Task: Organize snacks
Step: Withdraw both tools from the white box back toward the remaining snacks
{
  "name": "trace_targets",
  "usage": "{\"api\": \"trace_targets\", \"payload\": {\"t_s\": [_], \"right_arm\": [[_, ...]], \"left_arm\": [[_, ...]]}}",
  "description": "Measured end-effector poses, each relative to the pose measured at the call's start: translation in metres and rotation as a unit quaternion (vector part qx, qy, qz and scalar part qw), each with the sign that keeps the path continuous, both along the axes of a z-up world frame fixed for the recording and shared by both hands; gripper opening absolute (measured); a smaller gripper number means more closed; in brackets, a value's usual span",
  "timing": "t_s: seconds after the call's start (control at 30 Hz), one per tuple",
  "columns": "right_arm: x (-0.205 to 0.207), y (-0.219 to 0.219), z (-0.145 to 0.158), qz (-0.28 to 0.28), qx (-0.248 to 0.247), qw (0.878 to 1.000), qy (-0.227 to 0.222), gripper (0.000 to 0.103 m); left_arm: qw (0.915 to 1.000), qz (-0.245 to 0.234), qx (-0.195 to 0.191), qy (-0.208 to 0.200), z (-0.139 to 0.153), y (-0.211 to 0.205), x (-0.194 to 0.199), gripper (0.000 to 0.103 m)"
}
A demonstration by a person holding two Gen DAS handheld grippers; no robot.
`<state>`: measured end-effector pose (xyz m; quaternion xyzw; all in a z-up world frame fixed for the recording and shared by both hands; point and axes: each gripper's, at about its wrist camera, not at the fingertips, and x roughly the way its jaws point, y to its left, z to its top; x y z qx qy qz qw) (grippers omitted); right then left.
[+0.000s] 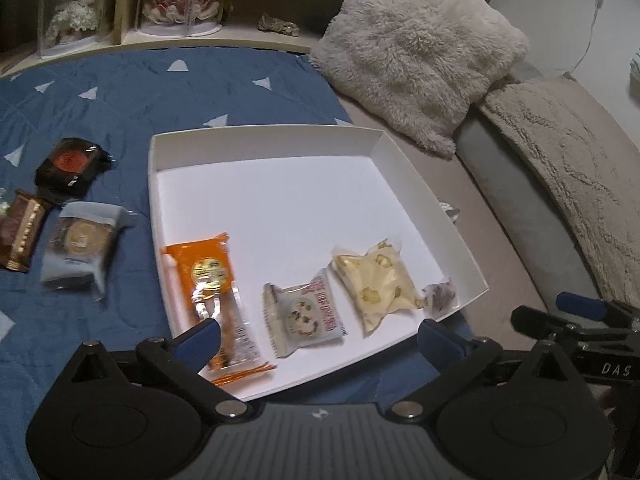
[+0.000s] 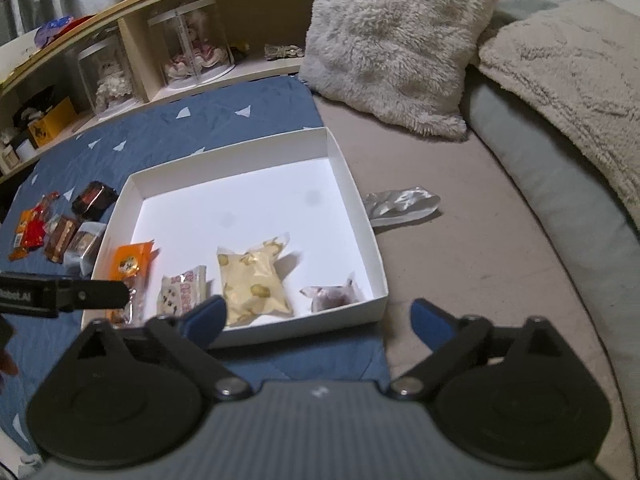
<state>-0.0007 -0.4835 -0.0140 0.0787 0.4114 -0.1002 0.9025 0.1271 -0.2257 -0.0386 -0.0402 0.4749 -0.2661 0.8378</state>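
1. A blue quilt with pale triangles covers the bed's left side; a grey sheet covers the right.
2. A fluffy cream pillow leans at the head of the bed, beside a beige blanket draped over a grey bolster.
3. A shelf behind the bed holds dolls in clear cases.
4. A shallow white box lies open mid-bed, straddling quilt and sheet.
5. Along the box's near edge lie four snacks: an orange packet at left, a round-cookie packet, a pale yellow pouch, and a small dark candy in the right corner.
6. More snacks wait outside on the quilt, left of the box: a grey-wrapped pastry, a black-and-red pack, a brown bar and red-orange wrappers.
7. A crumpled silver wrapper lies on the sheet, just right of the box.
8. The left gripper hovers over the box's near edge, jaws spread wide and holding nothing; its left finger overlaps the orange packet in view.
9. The right gripper hangs at the near right corner, likewise wide apart and empty.
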Motion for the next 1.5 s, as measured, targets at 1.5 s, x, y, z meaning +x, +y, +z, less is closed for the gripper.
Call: {"api": "trace_targets", "payload": {"t_s": [1.5], "right_arm": [[0.107,0.194,0.025,0.114,0.029,0.99,-0.073,0.102]], "left_arm": [[0.985,0.14,0.019,-0.098,0.028,0.25,0.055,0.103]]}}
